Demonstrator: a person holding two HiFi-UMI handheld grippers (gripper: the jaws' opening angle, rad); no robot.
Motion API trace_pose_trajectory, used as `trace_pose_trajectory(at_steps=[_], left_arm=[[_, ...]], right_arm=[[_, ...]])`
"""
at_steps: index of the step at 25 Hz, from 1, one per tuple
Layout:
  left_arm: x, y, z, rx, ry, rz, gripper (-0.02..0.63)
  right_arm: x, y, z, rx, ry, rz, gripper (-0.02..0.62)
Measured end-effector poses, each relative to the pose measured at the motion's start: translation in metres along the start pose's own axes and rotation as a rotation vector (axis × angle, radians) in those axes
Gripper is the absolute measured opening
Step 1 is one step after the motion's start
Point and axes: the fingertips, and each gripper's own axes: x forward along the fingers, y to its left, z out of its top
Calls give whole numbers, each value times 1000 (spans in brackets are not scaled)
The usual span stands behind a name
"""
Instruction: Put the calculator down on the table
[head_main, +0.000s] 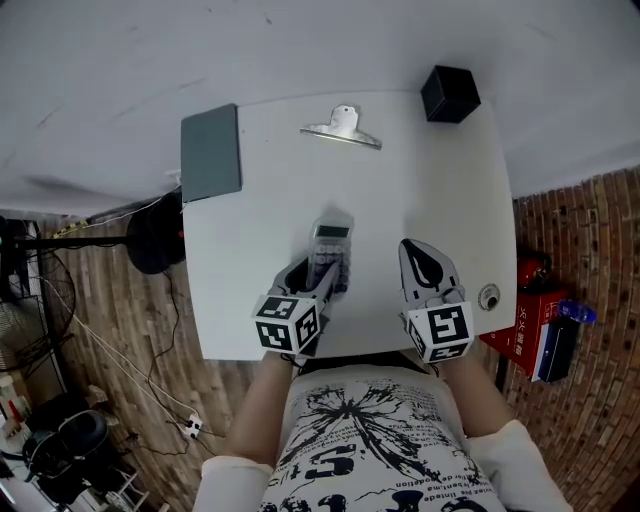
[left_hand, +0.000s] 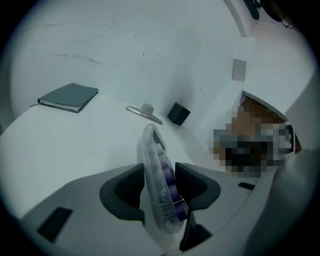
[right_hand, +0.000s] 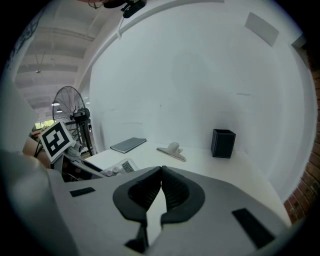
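Note:
The calculator (head_main: 330, 245) is a clear-cased one with purple keys, and it sits over the near middle of the white table (head_main: 270, 200). My left gripper (head_main: 322, 270) is shut on its near end. In the left gripper view the calculator (left_hand: 157, 170) stands edge-on between the jaws, with a pad against each face and its far end tipped toward the table. Whether that end touches the table I cannot tell. My right gripper (head_main: 418, 252) hovers just to the right, shut (right_hand: 161, 172) and empty. The right gripper view catches the calculator (right_hand: 117, 167) at its left.
A grey notebook (head_main: 211, 152) lies at the far left of the table. A metal clip (head_main: 342, 127) lies at the far middle and a black box (head_main: 450, 94) at the far right corner. A small round fitting (head_main: 488, 296) sits by the right edge. A fan (right_hand: 67, 107) stands off the table's left.

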Motion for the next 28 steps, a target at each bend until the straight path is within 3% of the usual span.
trace_pose_trajectory(at_steps=[4, 8, 15, 18, 22, 26, 28], left_arm=[[-2, 11, -3, -4, 19, 8, 218], [-2, 27, -4, 80, 54, 68, 236], [-5, 25, 2, 165, 54, 85, 241], [-17, 14, 21, 237, -4, 94, 231], [-45, -13, 64, 365, -149, 106, 175], [-69, -42, 100, 401, -253, 89, 149], [-84, -56, 115, 408, -300, 85, 99]], right_arm=[[8, 5, 3, -7, 7, 2, 15], [14, 11, 6, -23, 7, 8, 15], [9, 15, 1, -40, 25, 5, 15], [2, 13, 8, -44, 9, -1, 15], [-12, 8, 28, -53, -43, 12, 15], [-28, 4, 53, -83, -99, 32, 15], [-38, 4, 66, -100, -125, 41, 15]])
